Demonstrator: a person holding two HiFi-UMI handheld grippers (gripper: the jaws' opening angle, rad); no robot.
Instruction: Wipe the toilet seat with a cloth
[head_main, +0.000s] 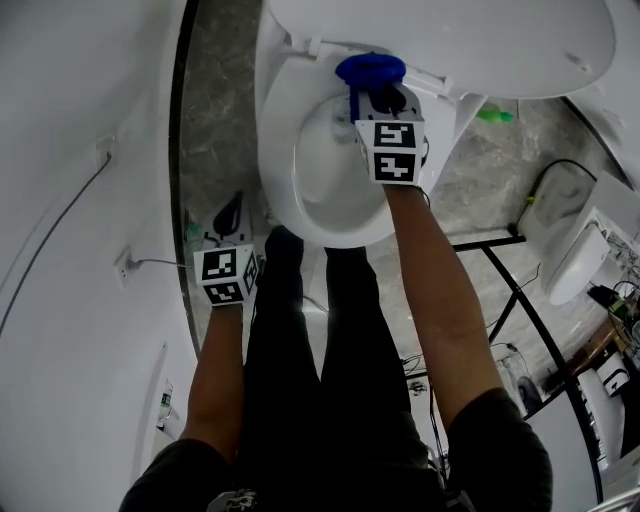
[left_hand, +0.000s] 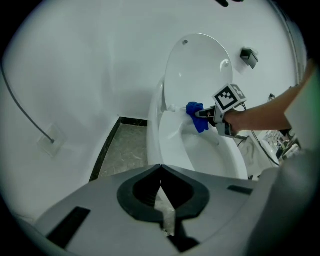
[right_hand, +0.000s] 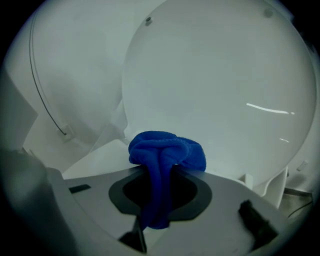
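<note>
Pinching the soft, limp blue terry cloth (right_hand: 167, 150) at its bunched middle, your right gripper (right_hand: 159, 175) likely clamps it securely; your left gripper (left_hand: 161, 175) is closed, empty.

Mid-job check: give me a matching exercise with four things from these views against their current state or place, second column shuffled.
1. left tongs
2. right tongs
3. blue cloth
4. toilet lid

A. bunched at the back of the toilet seat, near the hinge
B. shut, nothing between them
C. raised
D. shut on the cloth

Pairs: 1-B, 2-D, 3-A, 4-C
</note>
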